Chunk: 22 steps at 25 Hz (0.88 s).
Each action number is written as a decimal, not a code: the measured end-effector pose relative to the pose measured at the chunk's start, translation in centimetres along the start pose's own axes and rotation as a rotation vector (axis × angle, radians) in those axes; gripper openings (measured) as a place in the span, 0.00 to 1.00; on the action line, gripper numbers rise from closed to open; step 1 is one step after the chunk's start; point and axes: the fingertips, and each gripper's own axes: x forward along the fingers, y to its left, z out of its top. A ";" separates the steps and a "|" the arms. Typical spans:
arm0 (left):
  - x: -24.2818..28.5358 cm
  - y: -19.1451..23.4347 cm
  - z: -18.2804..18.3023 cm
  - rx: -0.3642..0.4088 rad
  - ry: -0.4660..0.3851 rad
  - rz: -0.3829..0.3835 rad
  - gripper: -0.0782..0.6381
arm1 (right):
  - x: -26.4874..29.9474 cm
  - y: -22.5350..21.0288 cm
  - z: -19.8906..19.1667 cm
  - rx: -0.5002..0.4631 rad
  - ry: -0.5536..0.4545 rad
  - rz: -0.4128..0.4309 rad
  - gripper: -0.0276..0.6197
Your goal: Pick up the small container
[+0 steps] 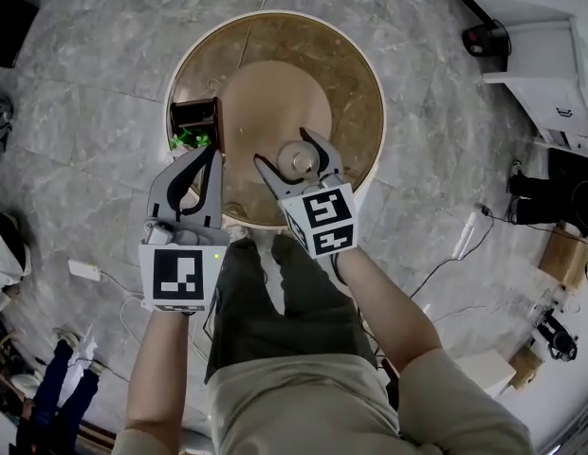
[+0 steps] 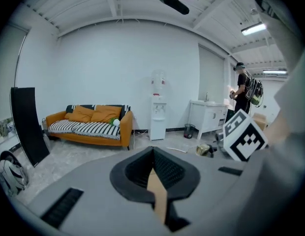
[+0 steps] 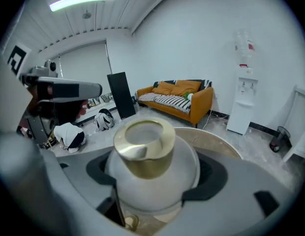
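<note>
The small container (image 1: pixel 299 159) is a round white jar with a gold lid (image 3: pixel 145 144). It sits between the fingers of my right gripper (image 1: pixel 286 152), which is shut on its white body (image 3: pixel 157 181), over the near part of the round wooden table (image 1: pixel 356 102). Whether the jar touches the tabletop is hidden. My left gripper (image 1: pixel 211 152) hovers at the table's near-left edge with its jaws pressed together and nothing in them (image 2: pixel 155 181).
A dark brown open box (image 1: pixel 195 117) with something green (image 1: pixel 188 140) beside it stands at the table's left edge, just beyond the left gripper. White cabinets (image 1: pixel 550 74) and cables lie on the floor to the right. A person (image 2: pixel 245 90) stands far off.
</note>
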 end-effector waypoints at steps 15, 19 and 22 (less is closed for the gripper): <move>-10.3 -3.0 15.6 0.117 -0.068 0.072 0.12 | -20.8 3.2 20.1 -0.080 -0.162 0.047 0.55; -13.1 -3.8 18.9 0.132 -0.109 0.084 0.12 | -25.4 4.6 23.0 -0.137 -0.204 0.055 0.55; -15.4 -4.7 20.8 0.155 -0.133 0.080 0.12 | -28.5 5.7 24.3 -0.165 -0.222 0.062 0.55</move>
